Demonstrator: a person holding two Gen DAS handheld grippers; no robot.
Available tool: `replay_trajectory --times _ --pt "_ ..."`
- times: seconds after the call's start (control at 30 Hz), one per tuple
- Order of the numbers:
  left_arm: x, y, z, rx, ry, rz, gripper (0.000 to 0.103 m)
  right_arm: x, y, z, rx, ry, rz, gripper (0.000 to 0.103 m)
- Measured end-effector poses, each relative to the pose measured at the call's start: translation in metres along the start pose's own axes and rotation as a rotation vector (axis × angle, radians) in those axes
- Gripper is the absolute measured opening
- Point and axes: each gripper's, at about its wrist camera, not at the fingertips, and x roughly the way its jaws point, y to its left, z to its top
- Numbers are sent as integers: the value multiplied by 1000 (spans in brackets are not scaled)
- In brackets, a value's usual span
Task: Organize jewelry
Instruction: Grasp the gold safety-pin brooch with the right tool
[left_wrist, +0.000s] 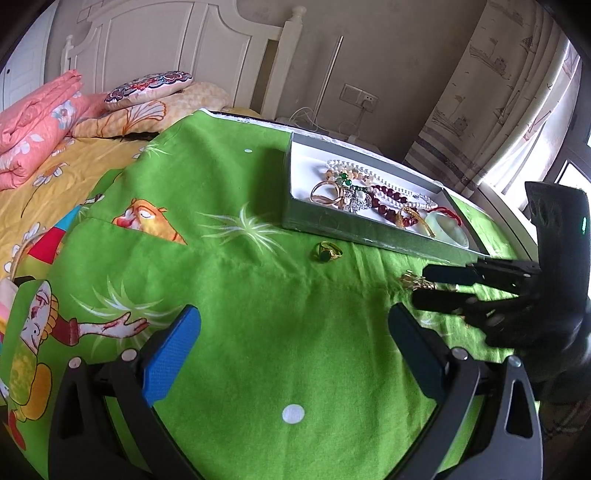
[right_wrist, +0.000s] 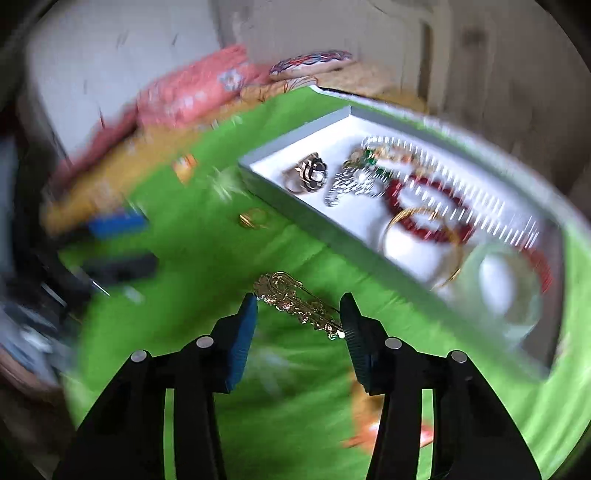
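A gold filigree brooch (right_wrist: 295, 304) lies across the gap of my right gripper (right_wrist: 299, 301), and both blue pads touch its ends. It stays sharp while the scene around it blurs, so it is held. In the left wrist view the right gripper (left_wrist: 421, 285) reaches in from the right with the brooch (left_wrist: 415, 280) at its tips, low over the green cloth (left_wrist: 258, 332). My left gripper (left_wrist: 293, 314) stands wide open and empty above the cloth. A gold ring with a dark stone (left_wrist: 328, 252) (right_wrist: 253, 218) lies loose beside the grey tray (left_wrist: 332, 225) (right_wrist: 325, 236).
The tray holds a pearl necklace (left_wrist: 373, 177), red beads (left_wrist: 384, 206), a pale jade bangle (left_wrist: 445, 227) and rings. Behind the cloth lie a pink folded quilt (left_wrist: 37, 122) and a patterned pillow (left_wrist: 147, 85). A curtain (left_wrist: 498, 92) hangs at the right.
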Motion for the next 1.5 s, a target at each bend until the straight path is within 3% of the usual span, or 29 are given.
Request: replay_trajectory --times 0.1,0.13,0.23,0.33,0.4,0.43,0.47,0.5,0.7,0.73,0.8,0.87,0.93,1.13,1.5 --pt "0 0 0 0 0 0 101 -4 -24 -1 223 -10 185 33" --pt "0 0 0 0 1 0 101 0 -33 -2 288 4 200 33" --pt "0 0 0 -1 1 0 101 5 -52 -3 364 -11 125 27" --pt "0 0 0 -1 0 -1 101 -9 -48 -2 302 -113 70 29" --pt "0 1 0 -1 1 -2 101 -15 -35 -3 237 -142 66 44" --pt "0 1 -1 1 3 -2 101 -18 -25 -4 179 -145 60 68" --pt "0 1 -1 2 4 -2 101 -18 -18 -6 124 -142 51 84" --pt "0 1 -2 2 4 -3 101 -18 -8 -9 70 -139 40 84" --pt "0 1 -2 0 5 -3 101 11 38 -30 -241 3 -167 62" --pt "0 1 -2 -1 7 -3 101 9 43 -32 -257 -6 -166 53" --pt "0 2 -2 -3 8 -4 101 5 44 -34 -249 -9 -165 46" --pt "1 2 -2 -3 11 -4 101 -1 40 -35 -205 -19 -178 27" --pt "1 3 -1 -4 14 -5 101 -6 32 -37 -141 -29 -177 19" --pt "3 3 0 -7 19 1 101 -13 19 -56 16 -79 -96 19" --pt "11 1 0 -2 61 42 101 -60 13 -90 182 -296 -39 19"
